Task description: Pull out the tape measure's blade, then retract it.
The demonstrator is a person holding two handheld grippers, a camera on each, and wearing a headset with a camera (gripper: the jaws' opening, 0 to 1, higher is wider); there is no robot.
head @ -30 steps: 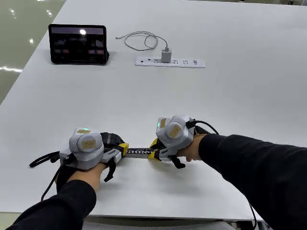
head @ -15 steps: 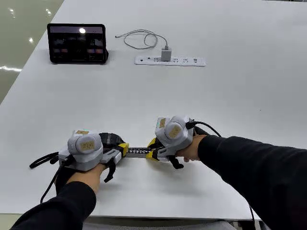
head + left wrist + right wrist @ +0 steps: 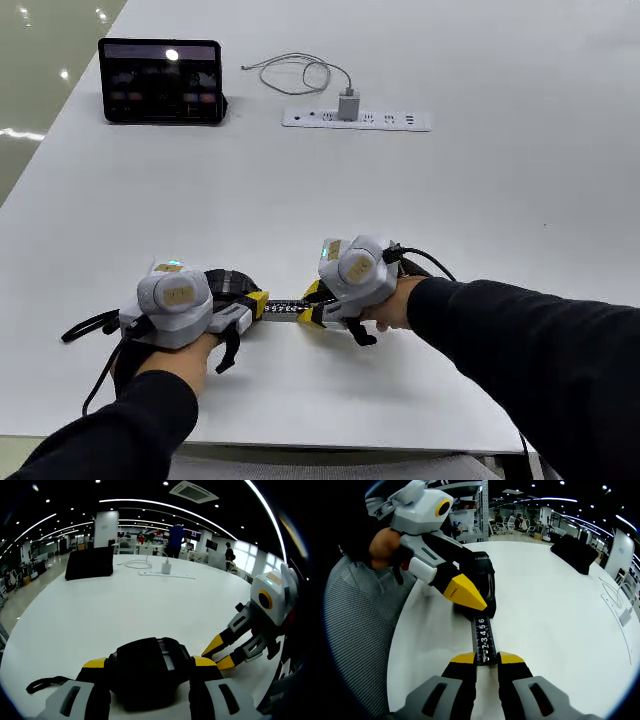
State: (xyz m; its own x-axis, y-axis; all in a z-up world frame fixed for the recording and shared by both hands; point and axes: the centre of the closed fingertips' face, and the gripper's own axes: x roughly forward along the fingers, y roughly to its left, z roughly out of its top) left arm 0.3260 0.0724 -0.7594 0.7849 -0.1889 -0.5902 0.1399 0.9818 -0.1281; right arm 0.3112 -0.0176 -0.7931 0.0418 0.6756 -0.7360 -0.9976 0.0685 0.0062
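Two tools work low at the worktop's (image 3: 420, 210) near edge. The left tool (image 3: 150, 661) clamps the tape measure (image 3: 145, 680); the right tool (image 3: 486, 658) pinches the blade (image 3: 482, 632) tip. Little blade is out, so this is probably the pull's start or the retraction's end. Next, keep the tape measure steady and move the right tool straight along the blade. Beyond lie a power strip (image 3: 356, 120) and a tablet (image 3: 160, 80).

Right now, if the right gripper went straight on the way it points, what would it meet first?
The right gripper, shut on the blade, points along it at the tape measure's black case, which the left gripper clamps. It would probably meet that case first.
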